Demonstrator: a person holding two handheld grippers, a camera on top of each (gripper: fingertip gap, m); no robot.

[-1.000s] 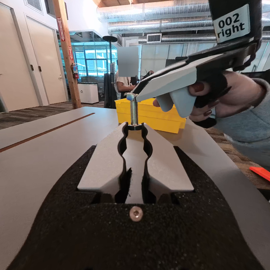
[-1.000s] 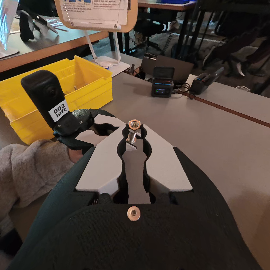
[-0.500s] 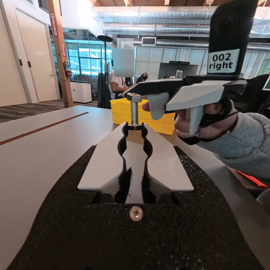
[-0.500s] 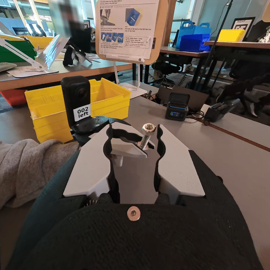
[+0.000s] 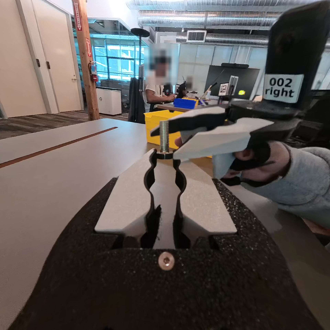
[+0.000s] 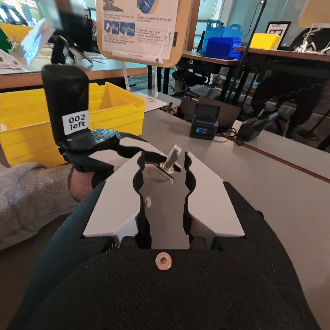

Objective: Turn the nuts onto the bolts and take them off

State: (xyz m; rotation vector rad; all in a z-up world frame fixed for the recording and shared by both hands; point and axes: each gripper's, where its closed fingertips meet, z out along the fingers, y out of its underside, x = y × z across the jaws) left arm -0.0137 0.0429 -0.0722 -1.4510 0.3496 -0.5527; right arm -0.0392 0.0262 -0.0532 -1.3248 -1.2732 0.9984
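We see the left gripper clamped on the head of the upright bolt | right gripper spread, empty, flanking its bare threads | blurred nut below, over the table.

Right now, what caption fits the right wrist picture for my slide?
Left claw grips a silver threaded bolt by its head while the open right claw flanks it above the grey table.
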